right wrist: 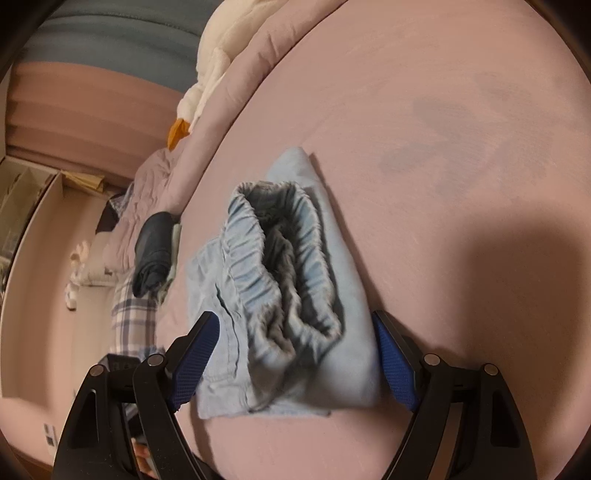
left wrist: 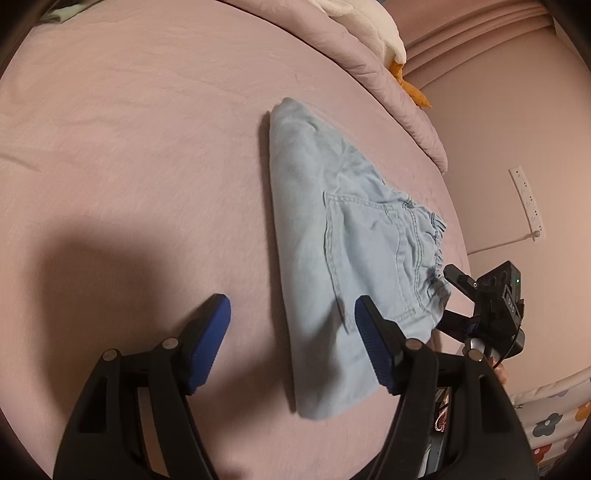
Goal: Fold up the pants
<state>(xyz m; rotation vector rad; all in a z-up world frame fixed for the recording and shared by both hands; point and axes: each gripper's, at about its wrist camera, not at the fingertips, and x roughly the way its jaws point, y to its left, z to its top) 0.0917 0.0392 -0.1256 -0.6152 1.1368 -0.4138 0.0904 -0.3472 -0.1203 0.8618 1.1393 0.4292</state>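
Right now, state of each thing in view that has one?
pants: folded into a compact bundle, lying flat on the bed, held by neither gripper
waistband: gaping open, facing the right gripper
left gripper: open, fingers empty, beside the pants
right gripper: open, straddling the waistband end without pinching
bed sheet: spread, lightly creased

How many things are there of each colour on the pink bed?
Light blue: 1, the folded pants
Dark: 1, a rolled dark garment
Checked: 1, a plaid cloth
White with orange: 1, a plush toy
Total: 4
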